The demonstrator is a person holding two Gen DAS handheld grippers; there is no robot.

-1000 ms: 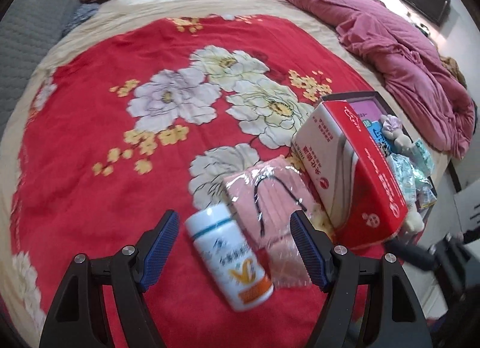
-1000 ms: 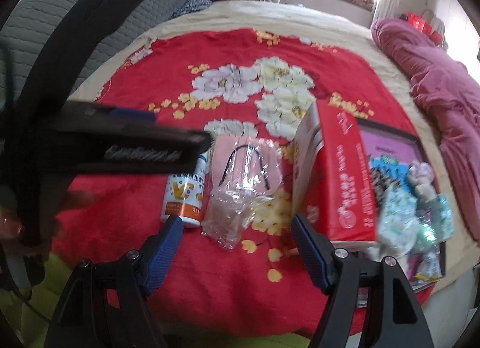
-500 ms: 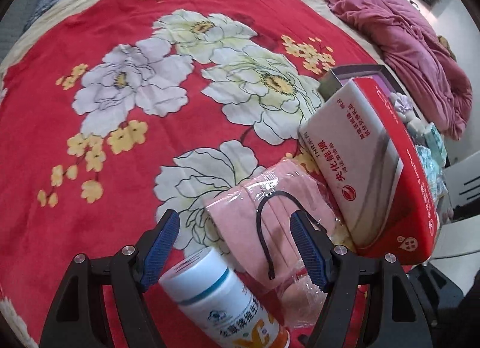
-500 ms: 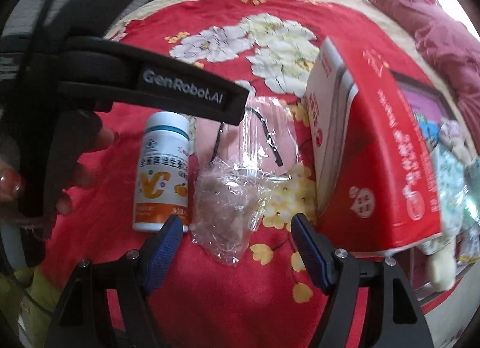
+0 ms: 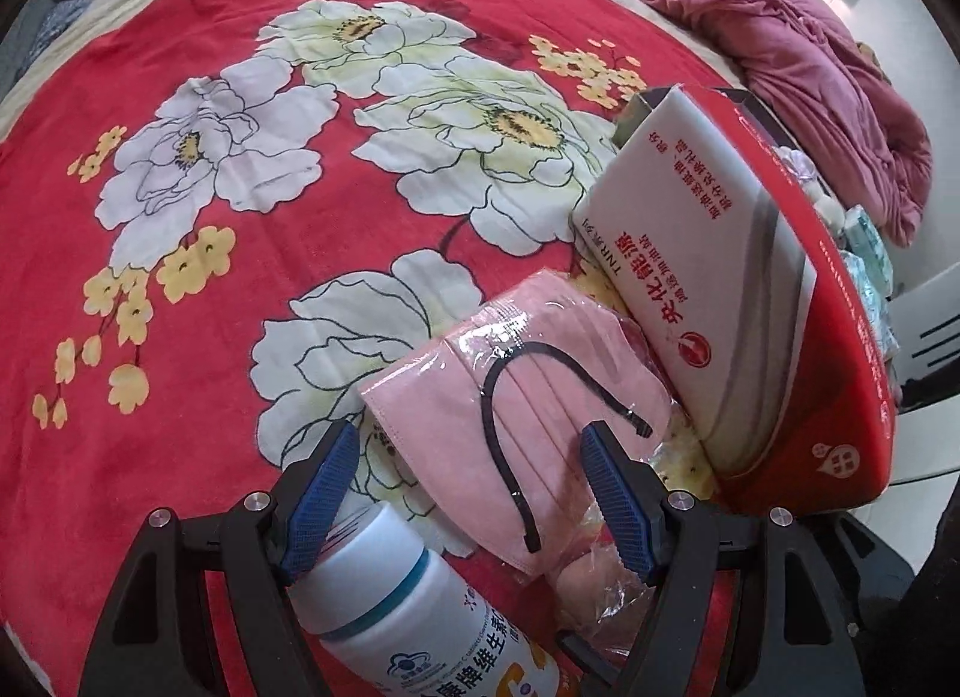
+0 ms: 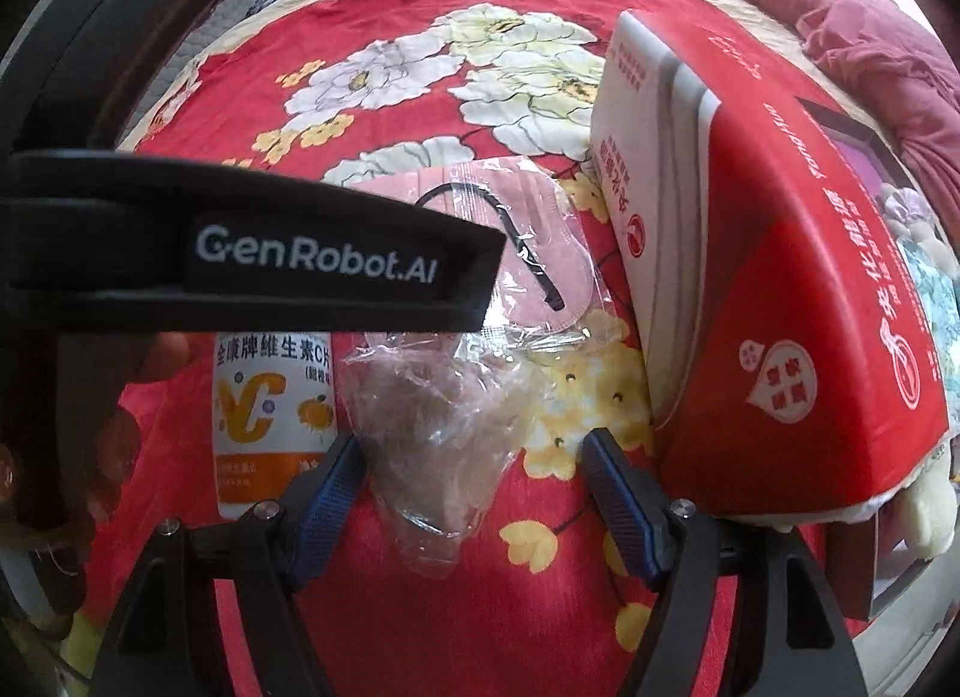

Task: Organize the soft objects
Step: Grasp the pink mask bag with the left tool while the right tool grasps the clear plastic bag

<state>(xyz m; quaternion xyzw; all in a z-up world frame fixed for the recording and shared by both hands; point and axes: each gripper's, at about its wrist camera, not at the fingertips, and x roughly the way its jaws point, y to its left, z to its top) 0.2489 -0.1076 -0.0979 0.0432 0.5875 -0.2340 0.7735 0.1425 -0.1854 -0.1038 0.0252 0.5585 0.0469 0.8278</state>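
Note:
A pack of pink face masks (image 5: 528, 409) in a clear plastic bag lies on the red floral bedspread (image 5: 180, 277). My left gripper (image 5: 468, 430) hangs open just above it, one finger on each side of its near end, with a white vitamin bottle (image 5: 408, 595) under the left finger. In the right wrist view the mask pack (image 6: 516, 229) lies further off. Its crumpled clear bag end (image 6: 432, 433) sits between the fingers of my open right gripper (image 6: 469, 442), pads apart from it. The left gripper's black housing (image 6: 312, 259) hides part of the bottle (image 6: 270, 415).
A red and white carton (image 5: 720, 277) leans right of the masks, against a dark tray (image 6: 864, 144) holding small soft items. A purple quilt (image 5: 810, 54) is bunched at the far right. A hand (image 6: 36, 427) shows at the left edge.
Both grippers have dropped closer to the bed. The mask pack and bottle now fill the space between the left fingers, and the bag end lies between the right fingers.

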